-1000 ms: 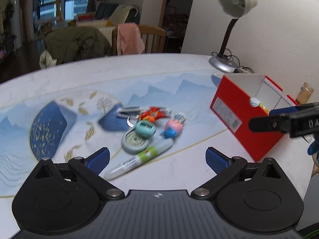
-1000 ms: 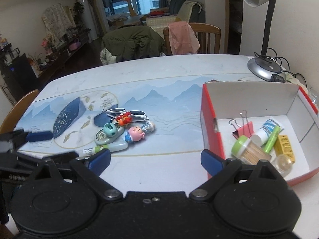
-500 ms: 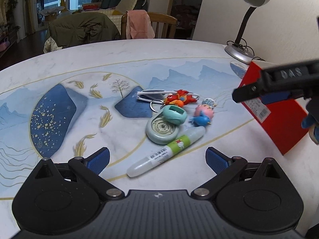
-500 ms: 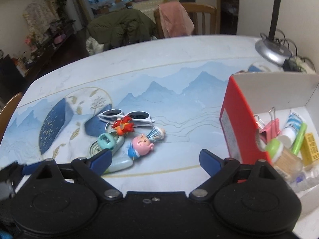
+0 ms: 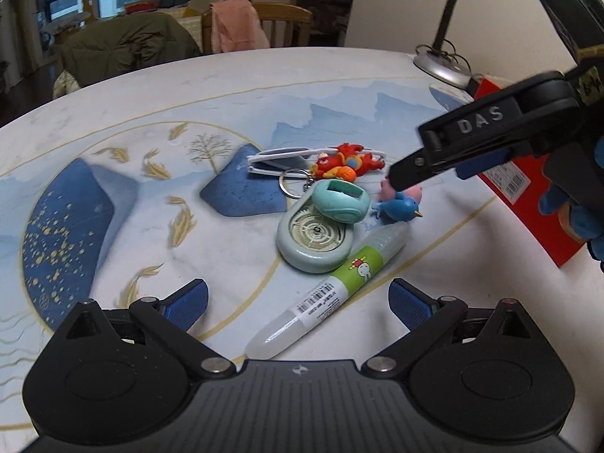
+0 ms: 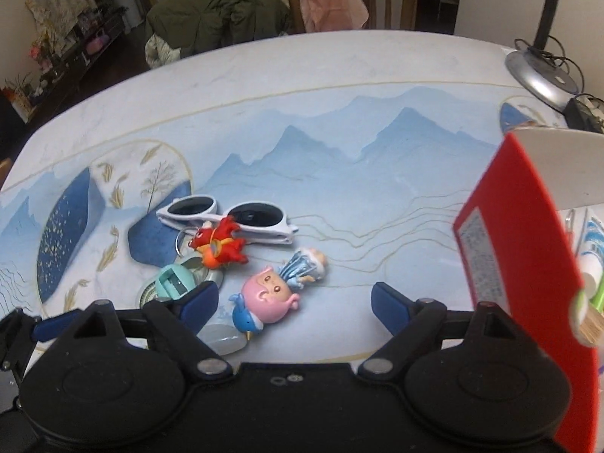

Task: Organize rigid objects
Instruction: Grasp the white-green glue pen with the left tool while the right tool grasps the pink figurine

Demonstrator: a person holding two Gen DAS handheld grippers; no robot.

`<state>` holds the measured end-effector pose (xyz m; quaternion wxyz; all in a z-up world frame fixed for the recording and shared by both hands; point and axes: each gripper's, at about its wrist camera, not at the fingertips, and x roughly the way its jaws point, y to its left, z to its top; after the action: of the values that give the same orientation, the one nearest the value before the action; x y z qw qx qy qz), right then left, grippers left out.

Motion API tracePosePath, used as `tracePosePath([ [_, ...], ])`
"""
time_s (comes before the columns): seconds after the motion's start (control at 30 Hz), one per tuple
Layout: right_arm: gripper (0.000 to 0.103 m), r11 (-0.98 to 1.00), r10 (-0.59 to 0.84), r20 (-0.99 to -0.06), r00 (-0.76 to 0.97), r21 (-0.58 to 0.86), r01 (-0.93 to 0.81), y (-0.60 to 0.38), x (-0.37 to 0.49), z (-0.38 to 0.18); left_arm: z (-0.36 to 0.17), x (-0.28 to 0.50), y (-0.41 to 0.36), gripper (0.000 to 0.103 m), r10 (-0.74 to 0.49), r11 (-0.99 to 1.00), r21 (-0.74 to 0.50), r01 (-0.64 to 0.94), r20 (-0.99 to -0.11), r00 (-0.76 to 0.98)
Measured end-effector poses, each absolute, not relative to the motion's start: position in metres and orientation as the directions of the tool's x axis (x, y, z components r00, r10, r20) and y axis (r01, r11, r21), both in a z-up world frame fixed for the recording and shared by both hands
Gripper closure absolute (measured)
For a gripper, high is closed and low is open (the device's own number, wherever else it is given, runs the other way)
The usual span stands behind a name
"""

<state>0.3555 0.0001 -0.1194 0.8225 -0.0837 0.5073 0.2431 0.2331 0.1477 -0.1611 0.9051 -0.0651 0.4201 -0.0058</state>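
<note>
The right gripper [image 6: 294, 300] is closing with nothing pinched yet; the pink toy [image 6: 267, 295] lies on the table [image 6: 339, 87] just between its fingers, so I'd center on it. The left gripper [image 5: 298, 300] is wide open and empty over the glue stick [image 5: 332, 290]. The red box [image 6: 521, 264] waits to the right.

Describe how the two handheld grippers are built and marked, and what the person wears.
Both the left gripper and the right gripper are black, with round pivot housings, silver screws and blue finger pads. The right one carries raised "DAS" lettering and a green light. A blue glove shows behind it.
</note>
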Motion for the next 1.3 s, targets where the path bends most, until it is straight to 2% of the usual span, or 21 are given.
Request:
tracePosePath([
  [0.13, 0.023, 0.855, 0.326, -0.882, 0.339, 0.123, -0.503, 0.005, 0.356, -0.125, -0.164, 0.238, 0.141, 0.002, -0.073, 0.995, -0.101, -0.007, -0.763, 0.643],
  [0.2, 0.024, 0.851, 0.329, -0.884, 0.333, 0.124, -0.510, 0.008, 0.357, -0.126, -0.166, 0.240, 0.138, 0.011, -0.077, 0.996, -0.094, 0.008, -0.765, 0.639],
  [0.43, 0.027, 0.834, 0.328, -0.892, 0.311, 0.119, -0.539, 0.016, 0.358, -0.134, -0.167, 0.241, 0.126, 0.024, -0.060, 0.998, -0.036, 0.049, -0.770, 0.635],
  [0.5, 0.029, 0.830, 0.324, -0.894, 0.309, 0.112, -0.546, 0.017, 0.358, -0.135, -0.166, 0.239, 0.120, 0.030, -0.044, 0.998, -0.006, 0.063, -0.776, 0.629],
  [0.83, 0.047, 0.821, 0.328, -0.892, 0.312, 0.106, -0.561, 0.016, 0.360, -0.138, -0.160, 0.234, 0.091, 0.058, -0.088, 0.990, -0.003, 0.138, -0.787, 0.610],
  [0.9, 0.057, 0.816, 0.344, -0.888, 0.304, 0.123, -0.565, 0.014, 0.360, -0.138, -0.159, 0.235, 0.087, 0.070, -0.099, 0.988, -0.004, 0.155, -0.787, 0.609],
  [0.93, 0.059, 0.815, 0.348, -0.887, 0.303, 0.126, -0.566, 0.013, 0.359, -0.137, -0.159, 0.236, 0.084, 0.070, -0.101, 0.987, -0.003, 0.160, -0.788, 0.607],
  [0.97, 0.060, 0.814, 0.347, -0.886, 0.308, 0.121, -0.568, 0.012, 0.358, -0.136, -0.159, 0.237, 0.082, 0.071, -0.101, 0.987, 0.000, 0.164, -0.789, 0.607],
  [1.07, 0.060, 0.809, 0.355, -0.875, 0.328, 0.112, -0.577, 0.007, 0.354, -0.133, -0.159, 0.239, 0.077, 0.083, -0.110, 0.985, -0.003, 0.174, -0.789, 0.605],
  [1.3, 0.061, 0.808, 0.392, -0.851, 0.350, 0.135, -0.574, -0.014, 0.342, -0.118, -0.156, 0.237, 0.076, 0.084, -0.141, 0.988, -0.072, 0.137, -0.788, 0.599],
])
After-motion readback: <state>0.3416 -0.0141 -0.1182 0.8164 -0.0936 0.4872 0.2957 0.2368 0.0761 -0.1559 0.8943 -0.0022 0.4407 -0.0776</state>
